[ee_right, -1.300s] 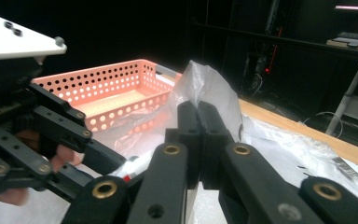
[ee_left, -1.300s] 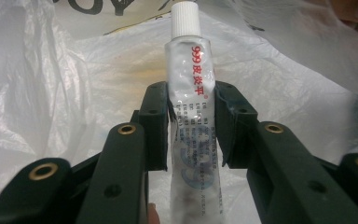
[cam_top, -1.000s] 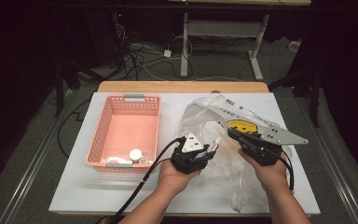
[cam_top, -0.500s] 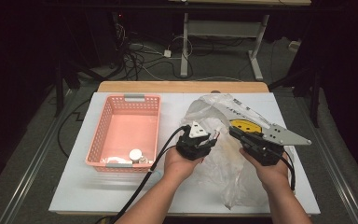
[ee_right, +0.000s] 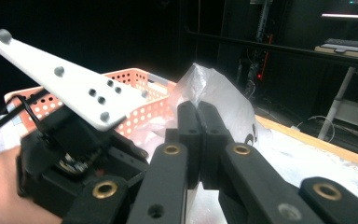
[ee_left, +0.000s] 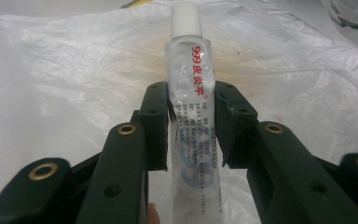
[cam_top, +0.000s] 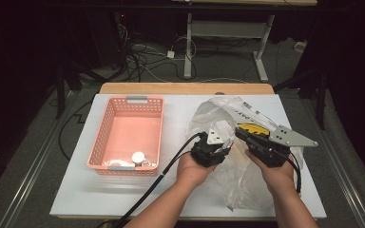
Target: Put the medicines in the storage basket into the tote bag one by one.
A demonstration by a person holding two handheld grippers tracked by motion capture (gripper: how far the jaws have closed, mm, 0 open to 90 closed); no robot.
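Clamped from both sides, the left gripper's (ee_left: 186,123) black fingers (ee_left: 154,126) pinch a white ointment tube (ee_left: 189,88) around its middle, the ribbed white cap pointing away from the camera and the flat crimped tail running back between the jaws. The tube hangs over the crumpled clear plastic bag (cam_top: 228,142) that lies on the right half of the white table (cam_top: 123,190). In the right gripper view, the right gripper (ee_right: 199,135) has its fingers pressed together, with a fold of the bag's film apparently caught between them, though the contact itself is hard to see.

To do this step well, I would keep the right gripper pulling the bag's mouth aside and lift the tube straight up, so the film does not drag on it. The squeeze should stay light: the tube is soft, and more pressure could dent it or force paste toward the cap. From there it likely goes left to the pink basket (cam_top: 123,137), where a small white-capped item (cam_top: 138,157) already lies at the near end.

Red print on the tube reads "999" followed by Chinese characters, with a large pale "999" lower down. The bag carries dark lettering and a yellow mark, too small to read.
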